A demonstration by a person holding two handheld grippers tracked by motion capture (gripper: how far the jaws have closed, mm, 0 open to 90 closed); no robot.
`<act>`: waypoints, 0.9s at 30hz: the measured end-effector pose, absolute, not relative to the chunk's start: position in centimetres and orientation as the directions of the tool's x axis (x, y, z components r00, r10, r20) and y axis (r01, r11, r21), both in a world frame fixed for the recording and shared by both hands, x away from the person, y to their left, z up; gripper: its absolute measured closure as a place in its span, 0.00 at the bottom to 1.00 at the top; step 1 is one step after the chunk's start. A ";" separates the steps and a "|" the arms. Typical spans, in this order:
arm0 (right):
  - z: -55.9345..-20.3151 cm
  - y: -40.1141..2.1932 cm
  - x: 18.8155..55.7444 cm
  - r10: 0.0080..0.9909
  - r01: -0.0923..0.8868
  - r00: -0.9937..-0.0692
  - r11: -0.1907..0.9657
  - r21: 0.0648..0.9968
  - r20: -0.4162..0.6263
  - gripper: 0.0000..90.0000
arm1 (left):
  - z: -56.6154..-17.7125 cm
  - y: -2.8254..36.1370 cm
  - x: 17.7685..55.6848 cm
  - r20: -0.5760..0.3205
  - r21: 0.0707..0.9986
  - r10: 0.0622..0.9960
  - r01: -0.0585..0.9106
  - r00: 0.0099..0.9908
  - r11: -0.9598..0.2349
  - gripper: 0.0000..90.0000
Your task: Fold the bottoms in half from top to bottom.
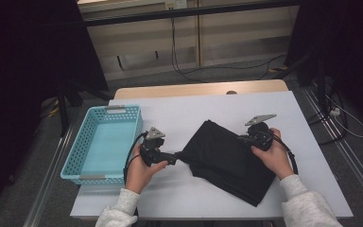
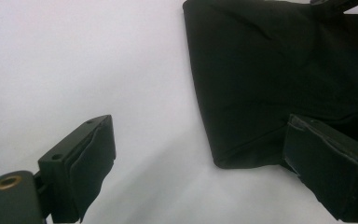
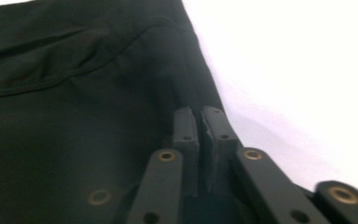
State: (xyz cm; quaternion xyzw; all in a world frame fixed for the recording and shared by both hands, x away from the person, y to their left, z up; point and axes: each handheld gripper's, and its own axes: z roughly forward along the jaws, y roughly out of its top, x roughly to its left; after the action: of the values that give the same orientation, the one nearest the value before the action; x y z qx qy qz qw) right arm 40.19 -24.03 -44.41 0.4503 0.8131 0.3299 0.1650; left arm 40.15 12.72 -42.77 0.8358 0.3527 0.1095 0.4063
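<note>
A folded black fabric garment (image 1: 229,161) lies flat on the white table (image 1: 184,118), a little right of the middle and toward the near edge, set at a slant so that one corner points at the near right corner of the table. The left gripper (image 1: 172,157) lies low at the garment's left corner; in the left gripper view its fingers (image 2: 86,158) stand spread wide, one over bare table and the other against the cloth's folded edge, with the corner between them but not pinched. The right gripper (image 1: 242,139) rests at the garment's upper right edge, held in the person's right hand (image 1: 274,156). In the right gripper view its fingers (image 3: 186,135) are pressed nearly together over the black cloth; whether a fold is caught between them cannot be told. A light blue plastic mesh basket (image 1: 75,161) stands along the table's left edge, just beside the left hand (image 1: 142,172).
</note>
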 end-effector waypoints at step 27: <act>-43.5 -25.4 39.4 0.851 0.679 -0.504 0.282 0.678 0.150 0.93 | -42.9 13.0 40.3 -0.088 0.753 0.678 0.494 0.730 -0.435 0.11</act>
State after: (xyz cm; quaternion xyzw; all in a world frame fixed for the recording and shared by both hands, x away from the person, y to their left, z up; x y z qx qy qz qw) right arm 39.41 -25.44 -43.51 0.4831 0.7914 0.3543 0.1215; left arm 40.30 12.98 -42.89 0.8391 0.3491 0.1144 0.4011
